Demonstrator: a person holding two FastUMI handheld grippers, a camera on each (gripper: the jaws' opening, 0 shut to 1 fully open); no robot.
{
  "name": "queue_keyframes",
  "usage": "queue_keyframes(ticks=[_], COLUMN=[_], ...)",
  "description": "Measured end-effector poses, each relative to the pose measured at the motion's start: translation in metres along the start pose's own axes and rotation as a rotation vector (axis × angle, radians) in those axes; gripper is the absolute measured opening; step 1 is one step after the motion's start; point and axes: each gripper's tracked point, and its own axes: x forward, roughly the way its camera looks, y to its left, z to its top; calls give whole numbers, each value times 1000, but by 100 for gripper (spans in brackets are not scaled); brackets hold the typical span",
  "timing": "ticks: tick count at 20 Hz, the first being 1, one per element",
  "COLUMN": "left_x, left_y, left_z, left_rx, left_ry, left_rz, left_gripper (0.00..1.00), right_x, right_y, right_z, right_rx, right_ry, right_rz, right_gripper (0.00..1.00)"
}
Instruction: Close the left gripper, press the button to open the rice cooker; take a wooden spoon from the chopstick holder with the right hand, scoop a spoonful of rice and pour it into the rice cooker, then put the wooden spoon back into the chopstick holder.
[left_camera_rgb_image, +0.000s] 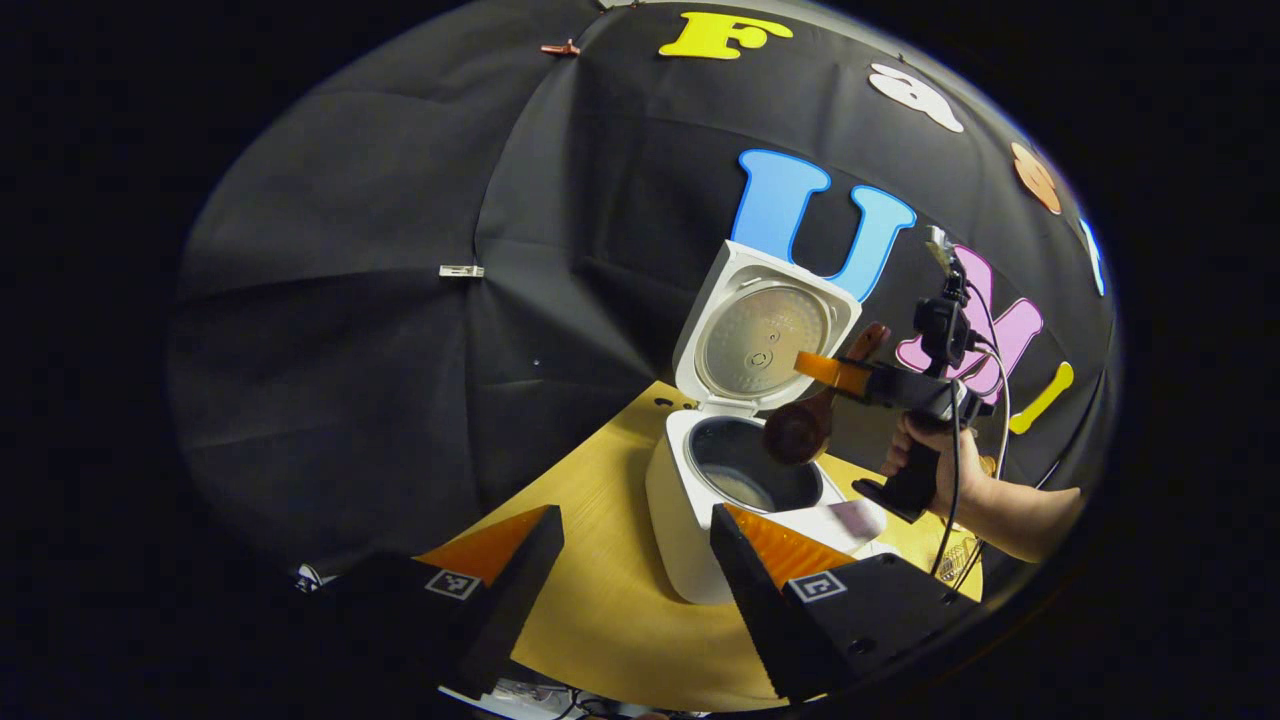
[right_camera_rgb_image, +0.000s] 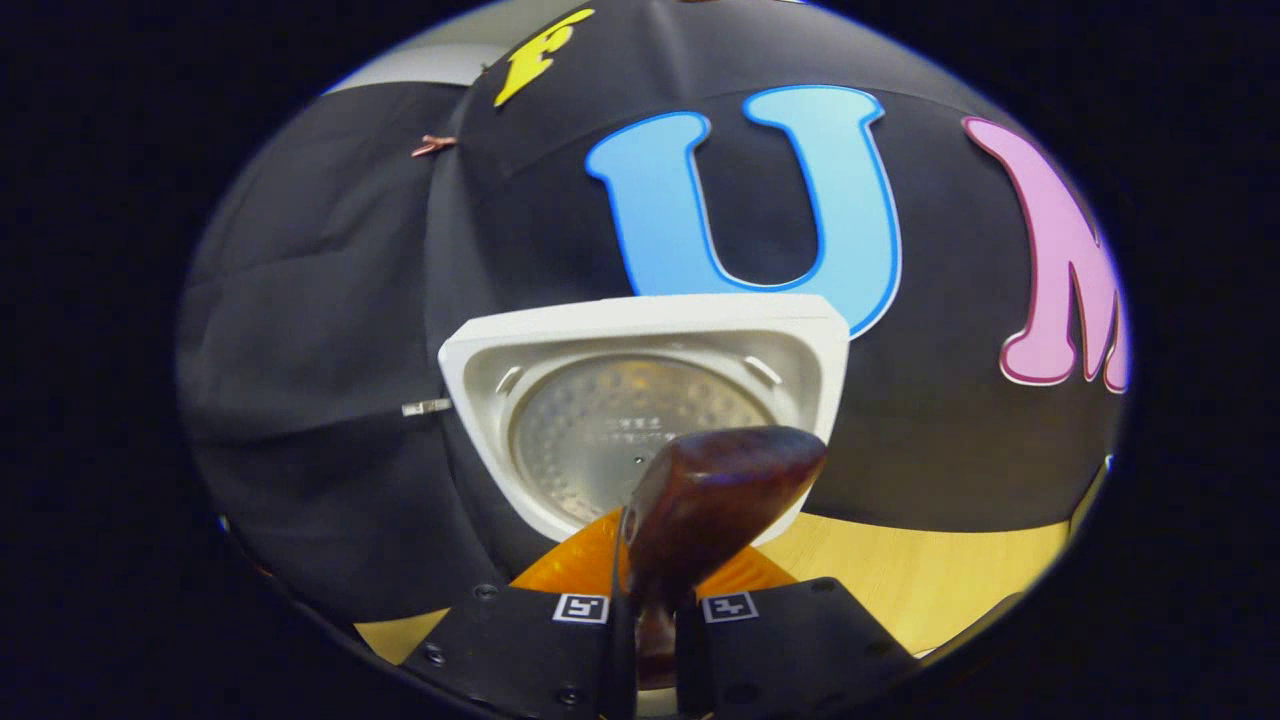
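The white rice cooker (left_camera_rgb_image: 680, 520) stands on the yellow table with its lid (left_camera_rgb_image: 765, 335) raised upright. Something pale lies at the bottom of its dark inner pot (left_camera_rgb_image: 745, 470). A hand holds my right gripper (left_camera_rgb_image: 835, 375) just above the pot, shut on a dark wooden spoon (left_camera_rgb_image: 800, 428) whose bowl hangs tilted over the pot's right rim. In the right gripper view the spoon (right_camera_rgb_image: 720, 490) juts up between the fingers of that gripper (right_camera_rgb_image: 645, 600), in front of the lid (right_camera_rgb_image: 640, 410). My left gripper (left_camera_rgb_image: 635, 515) is open and holds nothing, low in front of the cooker.
The yellow wooden table (left_camera_rgb_image: 600, 600) runs forward and left of the cooker. A wire mesh holder (left_camera_rgb_image: 958, 560) peeks out at the table's right edge behind the forearm (left_camera_rgb_image: 1020, 515). Black cloth walls close in behind and to the left.
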Motion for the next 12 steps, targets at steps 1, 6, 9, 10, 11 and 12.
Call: queue_keyframes(ticks=[1,6,9,10,11,12], left_x=[1,5,11,11,13,14], left_y=[0,-14,-27,-35,-43,-51], left_z=[-1,1,7,10,15,18], left_rx=[-6,8,35,42,55,71], left_ry=[4,3,-1,-9,-19,-24], left_rz=[-3,-22,-27,-35,-43,-48], left_gripper=[96,96,95,92,96,95], right_x=[-3,-17,-28,-33,-38,-43], right_y=[-3,-20,-38,-41,-47,-52], right_z=[4,24,29,33,37,42], right_rx=[31,79,73,69,64,62], right_ry=[4,-26,-21,-29,-37,-43], right_rz=[-5,-29,-49,-49,-50,-57], right_gripper=[19,18,19,19,19,19])
